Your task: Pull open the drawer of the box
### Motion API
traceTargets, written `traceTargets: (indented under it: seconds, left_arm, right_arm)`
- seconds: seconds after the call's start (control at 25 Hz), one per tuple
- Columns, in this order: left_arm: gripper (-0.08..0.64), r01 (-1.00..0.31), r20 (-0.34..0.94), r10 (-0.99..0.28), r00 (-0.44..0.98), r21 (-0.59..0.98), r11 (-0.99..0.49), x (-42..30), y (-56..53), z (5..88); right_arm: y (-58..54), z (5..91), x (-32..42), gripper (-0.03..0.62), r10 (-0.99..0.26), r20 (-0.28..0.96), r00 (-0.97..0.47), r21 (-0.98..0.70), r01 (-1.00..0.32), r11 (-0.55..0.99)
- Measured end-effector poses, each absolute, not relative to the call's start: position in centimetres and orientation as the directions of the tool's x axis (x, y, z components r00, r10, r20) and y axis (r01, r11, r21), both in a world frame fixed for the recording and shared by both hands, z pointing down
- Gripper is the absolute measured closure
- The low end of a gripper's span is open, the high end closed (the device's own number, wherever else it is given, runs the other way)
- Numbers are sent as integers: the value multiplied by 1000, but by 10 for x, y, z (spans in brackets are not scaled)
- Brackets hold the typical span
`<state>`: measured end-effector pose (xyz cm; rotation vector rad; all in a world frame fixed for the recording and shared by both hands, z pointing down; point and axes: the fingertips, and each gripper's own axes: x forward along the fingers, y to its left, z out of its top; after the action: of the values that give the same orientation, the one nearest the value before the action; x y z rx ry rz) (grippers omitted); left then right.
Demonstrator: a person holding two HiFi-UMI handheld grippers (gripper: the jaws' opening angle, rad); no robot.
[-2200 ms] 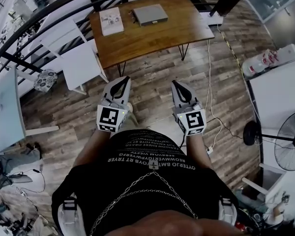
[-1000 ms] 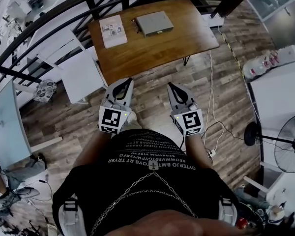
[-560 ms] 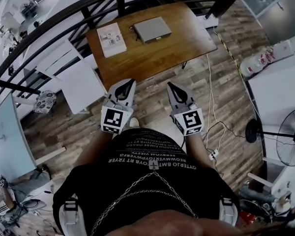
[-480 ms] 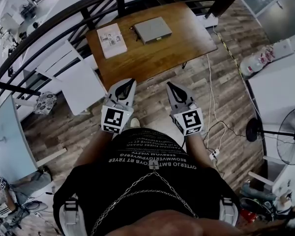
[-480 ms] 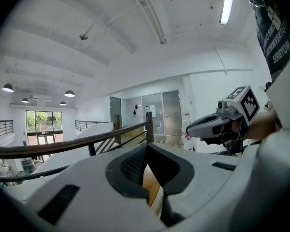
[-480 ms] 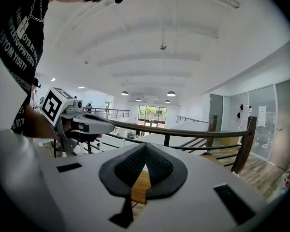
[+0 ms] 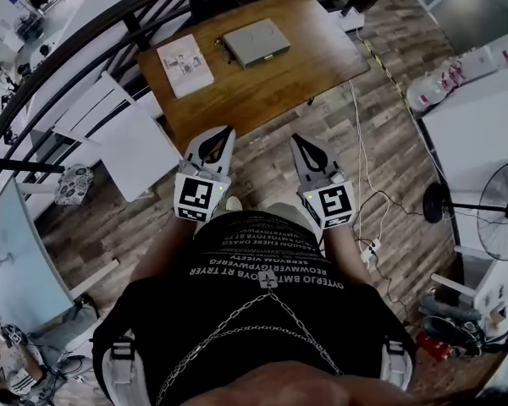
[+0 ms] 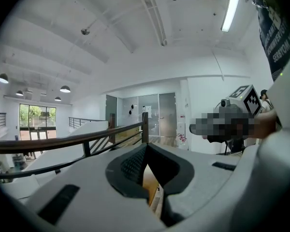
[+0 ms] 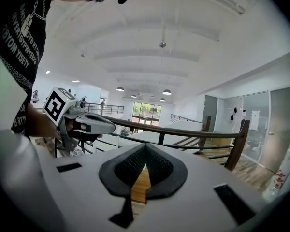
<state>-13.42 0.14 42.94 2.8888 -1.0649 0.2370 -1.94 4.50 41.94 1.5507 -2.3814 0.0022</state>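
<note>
In the head view a flat grey box [image 7: 254, 42] lies on the far part of a wooden table [image 7: 271, 91]; its drawer front does not show from here. My left gripper [image 7: 228, 130] and right gripper [image 7: 294, 139] are held side by side in front of my chest, over the floor just short of the table's near edge. Both are shut, with nothing between the jaws. In the left gripper view the left gripper [image 8: 146, 146] points level at the railing, and in the right gripper view the right gripper [image 9: 145, 146] does the same. The box is out of both gripper views.
A white booklet-like thing [image 7: 184, 64] lies left of the grey box. A black railing [image 7: 110, 25] runs behind the table. White chairs [image 7: 131, 138] stand to the left. At the right are a cable [image 7: 361, 167] on the wooden floor, a white table [image 7: 483, 134] and a fan [image 7: 499, 205].
The head view has swung, so the table and box sit slightly further left. Both grippers stay shut before my chest, their tips now closer to the table's near edge.
</note>
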Motion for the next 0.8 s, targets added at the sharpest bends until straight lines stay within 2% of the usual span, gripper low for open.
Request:
traceTargets:
  seconds: [0.28,0.44,0.8]
  left_arm:
    - [555,-627,149,-622,769,-14,-779,-126,-5,427]
    - [554,-650,177,-641,747,-7,-760,-132,-8,434]
    - [554,-681,185,-674,715,-30,-732,-119,-37,428]
  right_arm:
    - [38,422,-8,595,-907,242,-343,133,-915,381]
    - [35,432,-5,595,-893,290,-345,119,-913,391]
    - [-5,422,3,595,-882,227,-413,112,-889,445]
